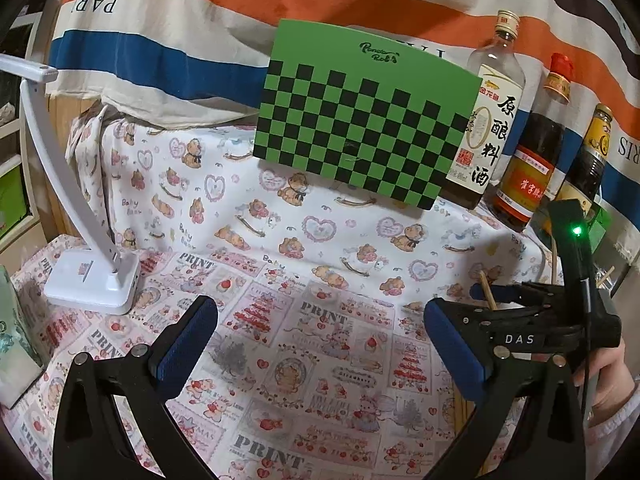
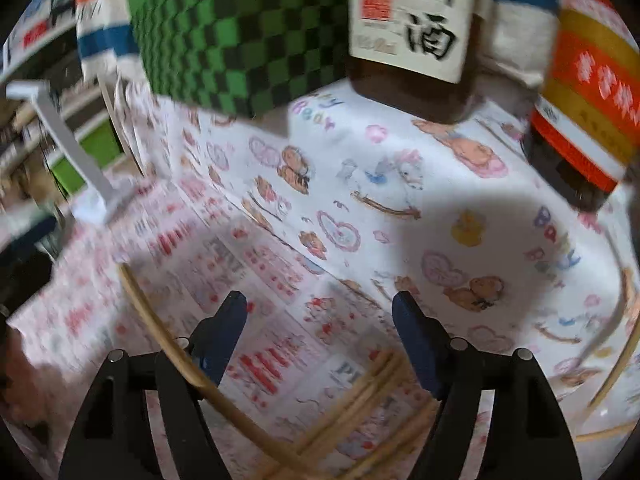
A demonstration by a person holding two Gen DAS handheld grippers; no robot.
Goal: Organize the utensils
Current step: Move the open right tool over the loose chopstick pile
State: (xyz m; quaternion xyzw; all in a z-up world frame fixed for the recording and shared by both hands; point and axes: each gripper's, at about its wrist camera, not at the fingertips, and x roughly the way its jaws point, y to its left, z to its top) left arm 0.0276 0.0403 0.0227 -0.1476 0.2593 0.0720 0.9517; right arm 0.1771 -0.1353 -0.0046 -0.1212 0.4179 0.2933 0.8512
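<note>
My right hand-held gripper [image 2: 318, 320] hung with its jaws wide apart and nothing pressed between the blue pads, tilted down over the tabletop [image 2: 400, 208] in front of the cooking-wine bottle [image 2: 412, 20]. The chopsticks [image 2: 360, 384] lay in a loose bundle on the patterned cloth directly below the jaws, on the near side of that bottle, with one long stick [image 2: 168, 332] crossing under the left finger and running off away from the bottle toward the white lamp [image 2: 68, 148]. Two more thin sticks [image 2: 618, 356] lay apart, out past the dark sauce bottle [image 2: 580, 92] that stood beside the wine. My left hand-held gripper [image 1: 320, 340] was open too and held nothing, well clear of the wine bottle over bare cloth (it had no part in this step, as far as I could judge). To do the pickup well, I reckoned I should centre the jaws over the place where the bundled sticks lay closest together, square the pads across their length, come down until the tips nearly met the cloth, and close slowly so none rolled out. The stray long stick would likely need its own grasp.
</note>
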